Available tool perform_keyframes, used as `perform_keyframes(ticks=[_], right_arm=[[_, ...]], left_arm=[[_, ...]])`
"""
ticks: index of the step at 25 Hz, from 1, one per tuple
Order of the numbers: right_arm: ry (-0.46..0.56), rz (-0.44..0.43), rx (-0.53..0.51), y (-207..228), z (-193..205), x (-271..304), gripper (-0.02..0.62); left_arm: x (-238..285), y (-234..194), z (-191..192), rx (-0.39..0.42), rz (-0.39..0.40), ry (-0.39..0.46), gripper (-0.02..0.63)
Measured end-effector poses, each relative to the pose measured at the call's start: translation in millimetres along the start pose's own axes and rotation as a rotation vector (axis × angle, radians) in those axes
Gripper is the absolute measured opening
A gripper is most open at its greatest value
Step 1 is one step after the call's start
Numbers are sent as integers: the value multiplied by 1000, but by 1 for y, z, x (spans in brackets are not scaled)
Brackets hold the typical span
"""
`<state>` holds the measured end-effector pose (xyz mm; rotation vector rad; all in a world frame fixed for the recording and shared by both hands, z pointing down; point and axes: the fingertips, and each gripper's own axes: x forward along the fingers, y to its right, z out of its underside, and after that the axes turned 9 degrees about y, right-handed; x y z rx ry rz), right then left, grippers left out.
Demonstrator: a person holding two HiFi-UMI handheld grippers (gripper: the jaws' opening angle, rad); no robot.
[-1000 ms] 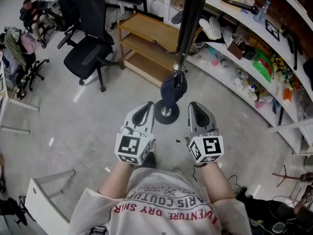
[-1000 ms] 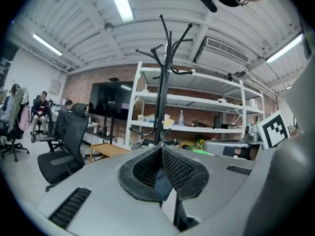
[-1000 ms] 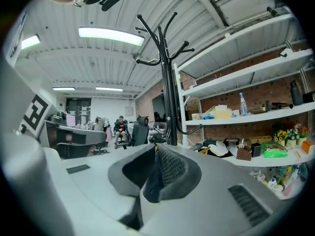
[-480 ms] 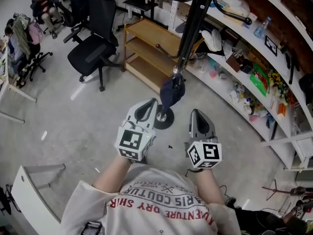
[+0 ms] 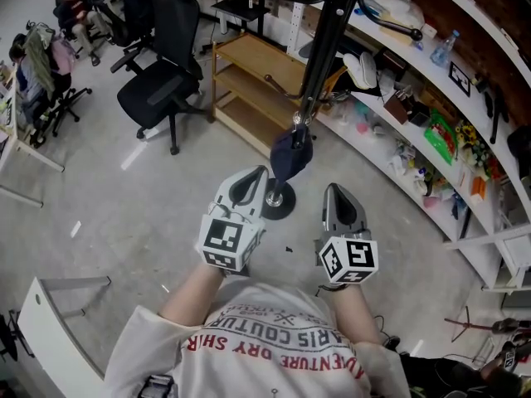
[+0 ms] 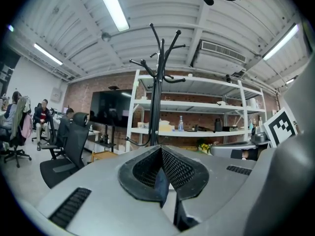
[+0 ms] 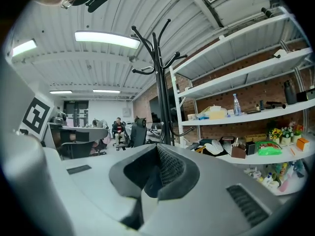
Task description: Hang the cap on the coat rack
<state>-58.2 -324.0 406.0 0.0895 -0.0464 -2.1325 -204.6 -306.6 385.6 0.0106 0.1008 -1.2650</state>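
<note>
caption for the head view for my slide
Dark cap hangs low on the coat rack; left gripper and right gripper are shut and empty.

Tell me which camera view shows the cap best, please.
The head view: the dark cap hangs in plain sight on the coat rack, above the round base. Both gripper views show the rack's upper pole and hooks, but the lower pole is out of sight there, so no cap can be made out.

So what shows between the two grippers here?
In the head view, the coat rack's round base, down on the floor, shows between the left gripper and right gripper, with the cap hanging just above it.
</note>
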Motion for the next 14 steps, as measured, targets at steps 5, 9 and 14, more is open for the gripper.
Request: perform_keyframes(ticks=[5, 9, 14], right_arm=[[-8, -1, -26, 4, 2, -1, 15], [-16, 7, -23, 6, 5, 0, 15], [-30, 17, -12, 10, 9, 1, 15]], left_arm=[[3, 4, 2, 1, -1, -4, 5], [3, 4, 4, -5, 1, -10, 5], [3, 3, 3, -9, -4, -11, 5]])
